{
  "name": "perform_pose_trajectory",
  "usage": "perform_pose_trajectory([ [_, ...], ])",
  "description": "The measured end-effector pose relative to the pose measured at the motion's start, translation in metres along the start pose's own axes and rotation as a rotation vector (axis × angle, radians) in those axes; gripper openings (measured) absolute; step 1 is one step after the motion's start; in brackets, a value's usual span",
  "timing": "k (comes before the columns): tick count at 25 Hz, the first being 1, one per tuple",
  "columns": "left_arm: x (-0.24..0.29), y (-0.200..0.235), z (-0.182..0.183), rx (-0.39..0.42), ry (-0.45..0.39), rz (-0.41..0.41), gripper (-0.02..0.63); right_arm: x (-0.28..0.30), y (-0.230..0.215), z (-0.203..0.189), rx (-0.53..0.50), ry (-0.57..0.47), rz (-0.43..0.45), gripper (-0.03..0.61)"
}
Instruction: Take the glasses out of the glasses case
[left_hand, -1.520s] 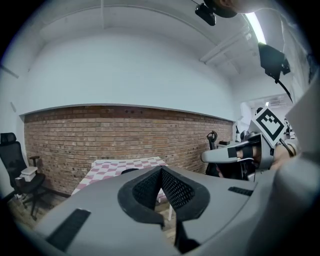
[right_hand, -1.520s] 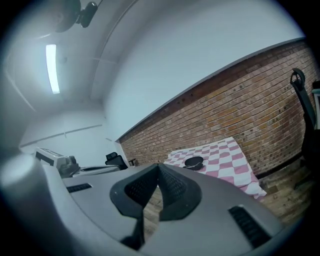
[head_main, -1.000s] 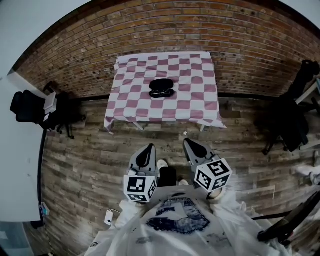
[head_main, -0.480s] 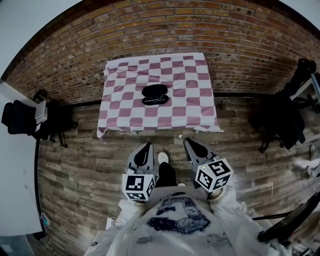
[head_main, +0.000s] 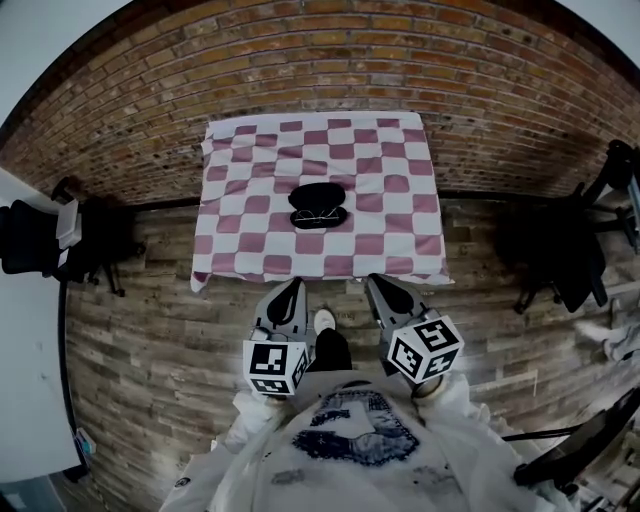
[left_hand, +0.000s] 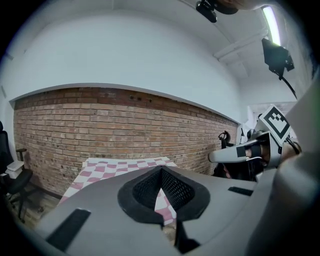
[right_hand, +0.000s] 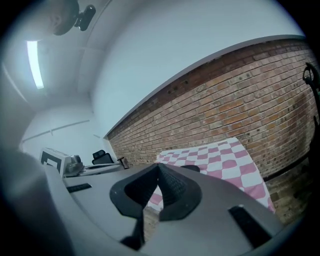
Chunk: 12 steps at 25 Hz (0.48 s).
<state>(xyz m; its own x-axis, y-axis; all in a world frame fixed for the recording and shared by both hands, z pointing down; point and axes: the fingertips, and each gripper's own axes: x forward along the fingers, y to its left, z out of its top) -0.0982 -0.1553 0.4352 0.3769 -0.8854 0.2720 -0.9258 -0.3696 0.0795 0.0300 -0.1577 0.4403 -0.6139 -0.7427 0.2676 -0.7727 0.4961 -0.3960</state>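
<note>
Left claw: jaws together, nothing between them; its own view shows only checked cloth through the slot below the meeting pads. Right claw: same, pads meeting at the tips, empty. Both are held low in front of the body and point forward over the wood floor, just short of the near edge of the table. Glasses case: black, near the middle of the pink-and-white checked cloth, straight ahead and well apart from both claws. It looks open, lid toward the brick wall, with a pale outline in the near half that I take to be the glasses; too small to be sure. Long axis runs left to right, parallel to the near table edge. The case lies between the lines of the two claws, a little more in line with the left one; neither is clearly nearer. Judgement: the task has not started, and the reach must carry over the table edge with the jaws opening first. Nothing else lies on the cloth and nothing blocks the path. A dark chair and a white desk stand off left, more dark chairs off right, all clear of the reach.
</note>
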Motion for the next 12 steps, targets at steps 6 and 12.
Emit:
perform_pose_trajectory([
  [6,0.032,0.038,0.01,-0.004,0.015,-0.014,0.008,0.046,-0.004,0.014,0.008,0.012,-0.014,0.014],
  [12,0.06,0.066,0.017,0.013,0.029,-0.05,0.008,0.08,-0.009,0.025,0.021,-0.002,-0.041,0.014],
])
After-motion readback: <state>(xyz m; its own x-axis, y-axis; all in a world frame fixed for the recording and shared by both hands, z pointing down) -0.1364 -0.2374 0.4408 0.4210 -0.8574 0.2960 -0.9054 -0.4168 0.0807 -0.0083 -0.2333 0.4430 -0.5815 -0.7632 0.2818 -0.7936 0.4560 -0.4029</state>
